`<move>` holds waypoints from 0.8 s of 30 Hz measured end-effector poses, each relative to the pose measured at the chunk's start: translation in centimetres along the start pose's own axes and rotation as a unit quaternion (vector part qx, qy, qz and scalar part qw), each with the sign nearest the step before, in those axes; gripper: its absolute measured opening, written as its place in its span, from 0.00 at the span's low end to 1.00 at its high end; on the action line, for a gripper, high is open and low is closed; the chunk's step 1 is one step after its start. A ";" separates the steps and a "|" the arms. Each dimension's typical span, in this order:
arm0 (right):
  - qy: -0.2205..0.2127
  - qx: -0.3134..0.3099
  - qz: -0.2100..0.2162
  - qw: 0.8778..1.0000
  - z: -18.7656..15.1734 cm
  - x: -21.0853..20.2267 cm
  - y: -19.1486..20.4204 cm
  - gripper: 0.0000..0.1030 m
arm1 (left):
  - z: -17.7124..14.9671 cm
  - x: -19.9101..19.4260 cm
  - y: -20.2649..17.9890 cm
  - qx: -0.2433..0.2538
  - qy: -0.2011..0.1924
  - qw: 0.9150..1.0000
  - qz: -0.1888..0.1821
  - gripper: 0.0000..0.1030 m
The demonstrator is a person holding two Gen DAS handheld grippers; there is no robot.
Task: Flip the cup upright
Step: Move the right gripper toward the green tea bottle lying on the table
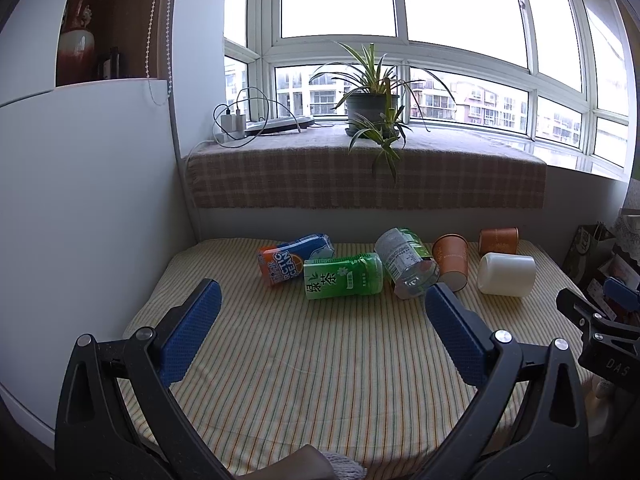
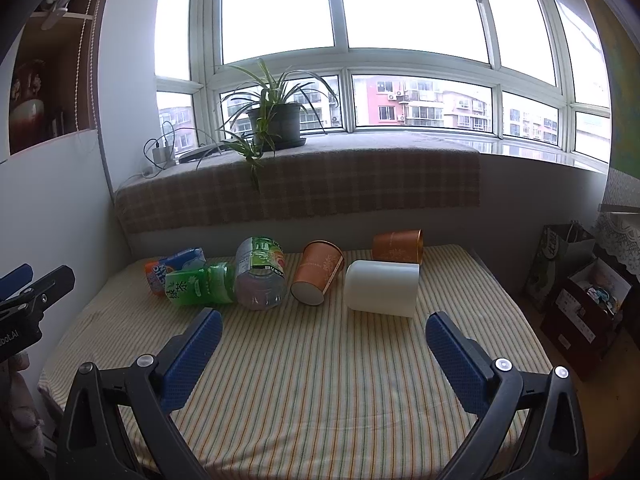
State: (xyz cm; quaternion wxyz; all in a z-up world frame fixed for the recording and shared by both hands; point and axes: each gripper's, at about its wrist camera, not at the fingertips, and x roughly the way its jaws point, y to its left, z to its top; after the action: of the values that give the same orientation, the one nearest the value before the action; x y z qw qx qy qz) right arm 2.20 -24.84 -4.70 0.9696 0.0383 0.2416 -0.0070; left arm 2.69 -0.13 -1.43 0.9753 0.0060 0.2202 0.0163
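A white cup (image 2: 382, 288) lies on its side on the striped mat (image 2: 320, 380); it also shows in the left wrist view (image 1: 506, 274). An orange paper cup (image 2: 318, 276) lies tipped beside it, and it shows in the left wrist view (image 1: 452, 260) too. A second orange cup (image 2: 398, 246) lies behind them, seen as well in the left wrist view (image 1: 498, 240). My right gripper (image 2: 324, 328) is open and empty, short of the white cup. My left gripper (image 1: 322, 300) is open and empty, in front of the bottles.
A green tea bottle (image 1: 344, 276), a clear green-labelled bottle (image 1: 406, 260) and an orange-blue bottle (image 1: 294, 258) lie left of the cups. A plaid-covered sill (image 1: 360, 176) with a potted plant (image 1: 372, 108) stands behind. Paper bags and boxes (image 2: 576, 288) stand at the right.
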 end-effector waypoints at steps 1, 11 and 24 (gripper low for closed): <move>0.001 0.000 0.000 1.000 0.0 0.0 0.0 1.00 | 0.0 0.0 0.0 0.000 0.000 1.000 -0.001 1.00; 0.004 -0.004 0.002 1.000 -0.1 0.3 0.2 1.00 | -0.3 0.2 -0.1 0.000 0.003 1.000 -0.003 1.00; 0.010 -0.020 0.013 1.000 0.1 1.1 1.4 1.00 | -0.5 0.9 1.1 -0.009 0.011 1.000 0.001 1.00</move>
State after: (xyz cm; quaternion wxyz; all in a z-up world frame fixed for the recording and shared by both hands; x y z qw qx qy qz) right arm 3.27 -23.45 -5.08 0.9677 0.0220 0.2510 0.0111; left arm 3.32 1.02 -2.22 0.9728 -0.0032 0.2307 0.0193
